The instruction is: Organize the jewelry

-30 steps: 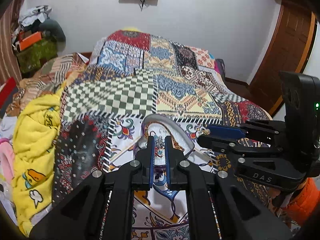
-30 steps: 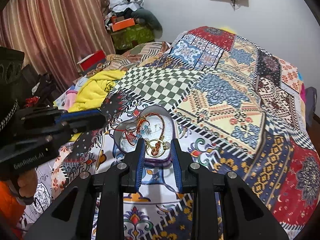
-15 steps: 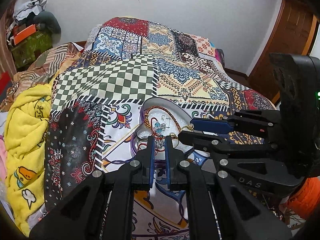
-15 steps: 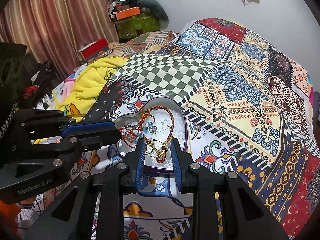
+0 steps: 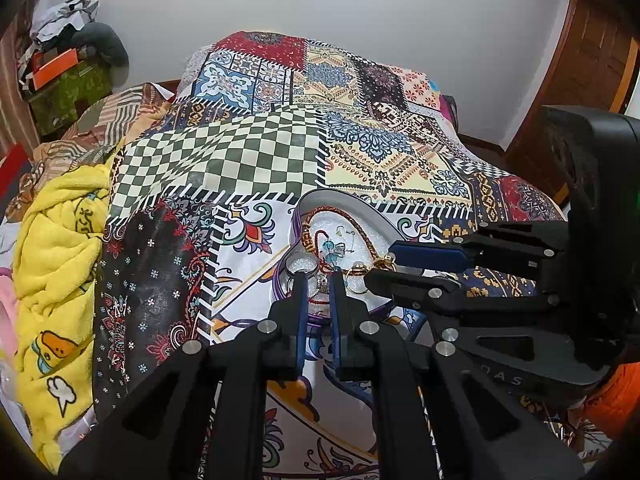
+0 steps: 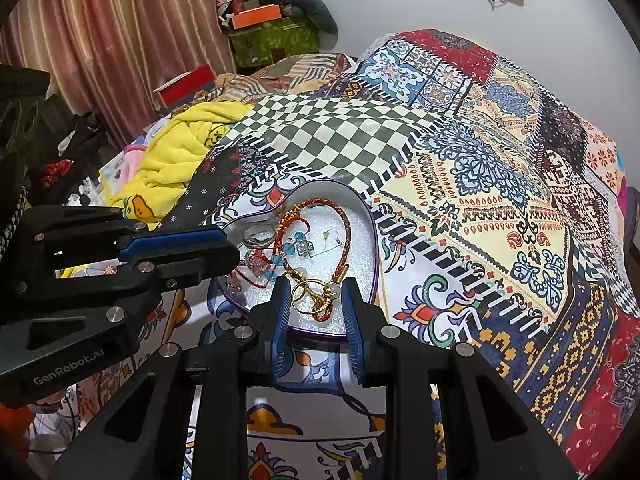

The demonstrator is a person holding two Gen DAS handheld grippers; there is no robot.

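Patchwork bedspread (image 6: 500,168), heart-shaped jewelry tin (image 6: 370,216), striped curtains (image 6: 100,40)

The left gripper (image 5: 318,280) hangs nose-down, fingers narrowly parted. The right gripper (image 6: 314,290) (crossing beside it) gapes wider, holding nothing.

patchwork bedspread (image 6: 460,168): green-and-cream checks, red, blue and yellow floral panels | heart-shaped tin with white lining (image 6: 370,216) on the bedspread: purple rim | braided orange-red cord bracelet (image 6: 347,227) in the tin | gold ring (image 6: 306,294) in the tin | yellow towel with cartoon prints (image 5: 60,264) left of the tin | curtain (image 6: 100,40): pink-brown stripes
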